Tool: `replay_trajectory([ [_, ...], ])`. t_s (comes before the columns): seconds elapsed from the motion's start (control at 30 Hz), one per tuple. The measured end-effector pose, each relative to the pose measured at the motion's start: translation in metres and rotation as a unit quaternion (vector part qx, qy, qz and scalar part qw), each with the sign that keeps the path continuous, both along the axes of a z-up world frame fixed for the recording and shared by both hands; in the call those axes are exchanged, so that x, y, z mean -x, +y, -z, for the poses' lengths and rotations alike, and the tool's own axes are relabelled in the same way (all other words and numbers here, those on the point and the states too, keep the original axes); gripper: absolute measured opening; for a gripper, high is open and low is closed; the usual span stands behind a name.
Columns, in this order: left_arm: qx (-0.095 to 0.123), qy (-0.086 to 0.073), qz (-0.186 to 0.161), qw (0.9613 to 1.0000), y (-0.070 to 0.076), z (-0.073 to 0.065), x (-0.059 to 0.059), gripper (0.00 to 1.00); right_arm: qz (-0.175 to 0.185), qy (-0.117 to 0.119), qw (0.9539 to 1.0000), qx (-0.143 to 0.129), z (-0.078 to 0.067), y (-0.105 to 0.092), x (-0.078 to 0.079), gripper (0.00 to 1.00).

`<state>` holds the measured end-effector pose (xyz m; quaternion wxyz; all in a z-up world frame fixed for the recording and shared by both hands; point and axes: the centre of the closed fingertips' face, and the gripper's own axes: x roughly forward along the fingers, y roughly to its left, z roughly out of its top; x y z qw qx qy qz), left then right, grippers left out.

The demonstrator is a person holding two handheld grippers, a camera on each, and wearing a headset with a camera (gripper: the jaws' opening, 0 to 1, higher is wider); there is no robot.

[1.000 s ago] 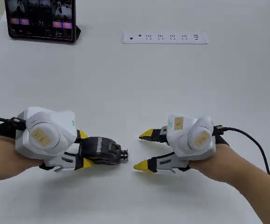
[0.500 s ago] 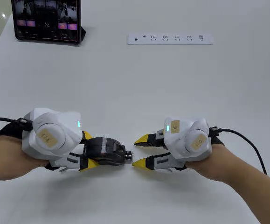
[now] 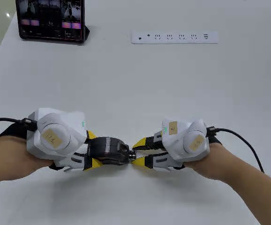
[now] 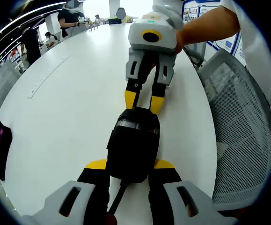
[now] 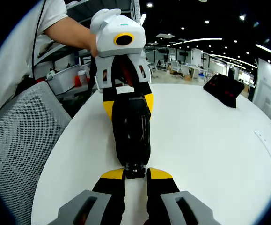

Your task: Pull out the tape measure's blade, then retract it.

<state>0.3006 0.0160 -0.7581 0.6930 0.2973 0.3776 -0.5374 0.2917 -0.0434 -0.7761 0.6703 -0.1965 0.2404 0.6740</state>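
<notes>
My left claw (image 3: 93, 150) clamps the black, rounded tape measure (image 3: 108, 150) by its rear half, low over the smooth white worktop (image 3: 126, 79). The case sits between the yellow-tipped jaws, nose pointing right. There my right claw (image 3: 138, 153) has narrowed onto the small metal hook (image 5: 135, 171) at the case's mouth.

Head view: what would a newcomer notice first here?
The two grippers meet nose to nose near the front of the white table: the left gripper clamps a black tape measure, and the right gripper appears to pinch its end hook. Far behind, a lit tablet stands at the left and a white power strip lies towards the middle.
</notes>
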Motion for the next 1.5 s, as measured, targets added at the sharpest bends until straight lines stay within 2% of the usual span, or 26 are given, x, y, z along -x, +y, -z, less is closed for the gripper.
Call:
replay_trajectory([
  [0.73, 0.001, 0.001, -0.003, 1.0000, -0.0003, 0.0006, 0.0002, 0.27, -0.014, -0.011, 0.9998, -0.004, 0.0008, 0.0055, -0.0008, 0.12],
  [1.03, -0.004, -0.003, 0.002, 1.0000, 0.0006, 0.0007, 0.0006, 0.26, -0.013, -0.013, 0.9998, -0.002, 0.0014, 0.0040, -0.0013, 0.11],
  [1.5, -0.010, -0.001, 0.007, 0.9999, 0.0001, 0.0008, 0.0000, 0.26, -0.018, -0.018, 0.9997, 0.000, 0.0012, -0.0006, -0.0018, 0.10],
])
